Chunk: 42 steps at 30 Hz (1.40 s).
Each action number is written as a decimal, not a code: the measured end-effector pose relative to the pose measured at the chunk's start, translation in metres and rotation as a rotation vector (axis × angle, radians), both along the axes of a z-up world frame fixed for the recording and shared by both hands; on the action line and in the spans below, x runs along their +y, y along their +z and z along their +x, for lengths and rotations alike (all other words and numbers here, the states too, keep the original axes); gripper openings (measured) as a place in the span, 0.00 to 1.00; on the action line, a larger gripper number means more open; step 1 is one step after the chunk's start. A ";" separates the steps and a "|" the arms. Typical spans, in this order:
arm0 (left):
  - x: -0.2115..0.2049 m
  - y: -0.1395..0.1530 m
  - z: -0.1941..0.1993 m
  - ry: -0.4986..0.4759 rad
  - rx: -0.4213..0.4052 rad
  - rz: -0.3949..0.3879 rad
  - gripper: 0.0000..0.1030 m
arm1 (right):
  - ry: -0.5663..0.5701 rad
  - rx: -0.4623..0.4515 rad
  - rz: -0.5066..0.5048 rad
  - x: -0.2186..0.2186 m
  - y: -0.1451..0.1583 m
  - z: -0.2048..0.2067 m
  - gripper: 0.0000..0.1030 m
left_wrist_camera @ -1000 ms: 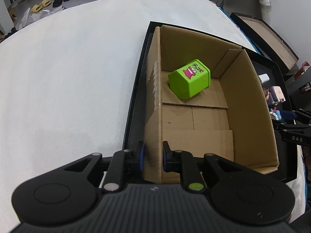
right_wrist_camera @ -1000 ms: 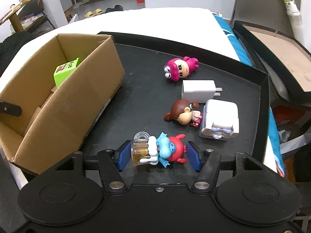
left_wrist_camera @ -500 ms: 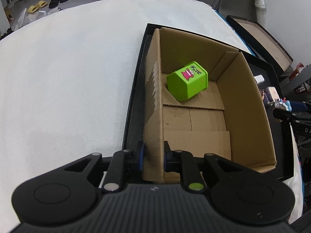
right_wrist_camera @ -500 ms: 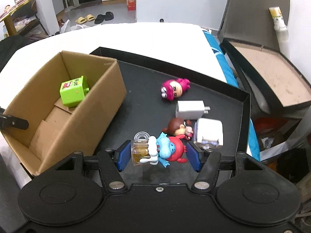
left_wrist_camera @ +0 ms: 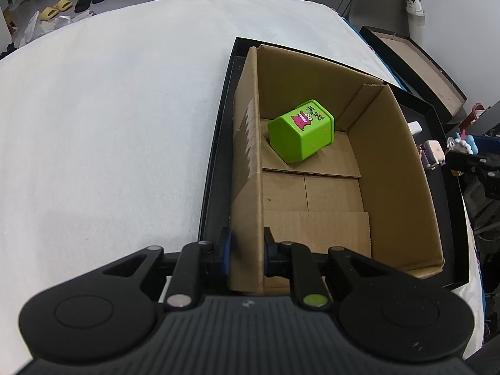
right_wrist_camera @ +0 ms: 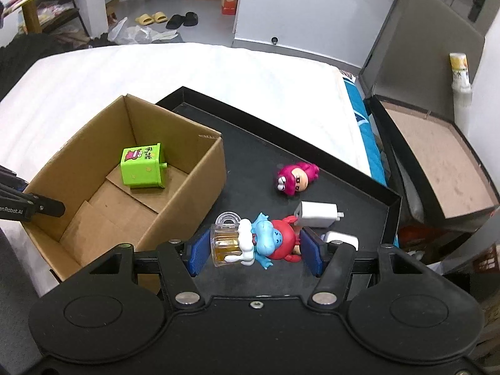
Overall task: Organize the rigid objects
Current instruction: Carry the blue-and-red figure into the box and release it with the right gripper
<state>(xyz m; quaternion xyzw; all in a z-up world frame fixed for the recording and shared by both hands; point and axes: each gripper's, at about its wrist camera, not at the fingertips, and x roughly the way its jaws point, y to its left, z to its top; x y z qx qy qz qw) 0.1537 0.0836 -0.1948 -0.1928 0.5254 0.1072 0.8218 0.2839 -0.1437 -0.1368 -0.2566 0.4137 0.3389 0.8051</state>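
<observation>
A: Close in on the right wrist view, the right gripper has its blue fingers pinching a blue figurine that hugs a clear mug of amber liquid, held above the black tray.

B: And the left gripper? Its fingers are nearly pressed together, clamped on the near side wall of the cardboard box, one inside, one outside.

A: Just past the figurine, a white charger lies on the tray, with a second white block peeking out behind the right finger.

B: Inside the box, a green cube with a pink cartoon face sits tilted on the raised bottom flap, toward the far end.

A: Farther on the tray, a pink-haired figurine lies on its side, well apart from the box.

B: Tray and box rest on a white bed. Beyond it, slippers on the floor.
</observation>
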 end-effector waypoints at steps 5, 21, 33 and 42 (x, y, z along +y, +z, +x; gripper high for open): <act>0.004 -0.001 -0.002 0.006 -0.008 -0.013 0.16 | 0.017 -0.014 -0.020 0.010 0.008 -0.005 0.57; 0.010 -0.003 -0.003 -0.006 -0.022 -0.039 0.17 | 0.122 -0.072 -0.090 0.063 0.026 -0.016 0.57; 0.016 -0.005 -0.006 -0.008 -0.034 -0.066 0.18 | 0.163 -0.085 -0.100 0.103 0.027 -0.025 0.57; 0.018 -0.005 -0.007 -0.007 -0.040 -0.078 0.19 | 0.172 -0.105 -0.135 0.120 0.014 -0.032 0.58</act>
